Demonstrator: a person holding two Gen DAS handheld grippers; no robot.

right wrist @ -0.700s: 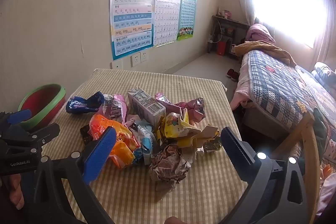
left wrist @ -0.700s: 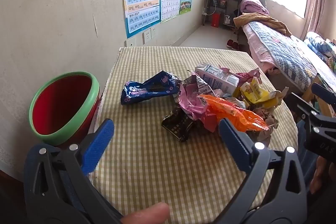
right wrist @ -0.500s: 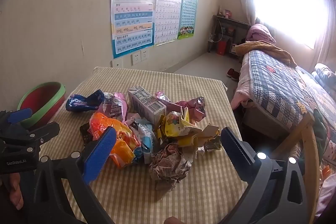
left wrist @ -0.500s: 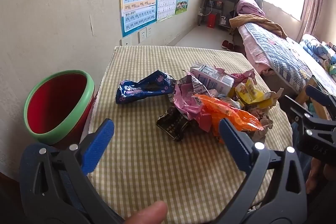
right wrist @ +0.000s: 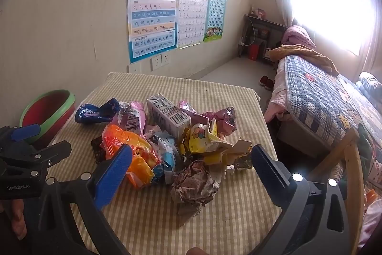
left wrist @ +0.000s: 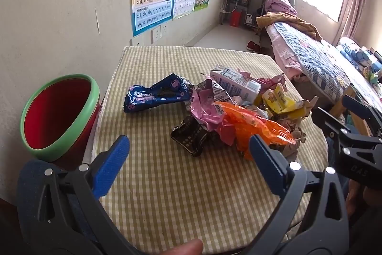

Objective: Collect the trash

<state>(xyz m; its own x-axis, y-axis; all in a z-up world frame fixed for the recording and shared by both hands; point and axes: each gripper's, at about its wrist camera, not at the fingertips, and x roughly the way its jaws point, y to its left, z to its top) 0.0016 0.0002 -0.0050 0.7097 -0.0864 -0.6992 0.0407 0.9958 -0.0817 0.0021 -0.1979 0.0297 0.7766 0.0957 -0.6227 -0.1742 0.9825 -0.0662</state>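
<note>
A pile of trash lies on the checked table [left wrist: 152,202]: a blue wrapper [left wrist: 157,93], a black wrapper [left wrist: 191,136], a pink wrapper [left wrist: 205,109], an orange wrapper [left wrist: 255,126], a white carton [left wrist: 236,84] and a yellow packet [left wrist: 278,99]. A red bin with a green rim [left wrist: 57,114] stands left of the table. My left gripper [left wrist: 188,159] is open and empty, in front of the black wrapper. My right gripper [right wrist: 191,164] is open and empty, over a crumpled brown paper [right wrist: 194,185] beside the orange wrapper [right wrist: 126,142] and carton [right wrist: 167,115].
The wall with posters [right wrist: 152,11] runs along the left of the table. A bed [right wrist: 334,97] stands to the right, with a wooden chair back [right wrist: 346,154] near the table's right edge. The bin also shows in the right wrist view [right wrist: 47,109].
The left gripper has shifted slightly, so the bin and trash sit a little lower and further left in its view. The right gripper has barely moved. Both stay open.
</note>
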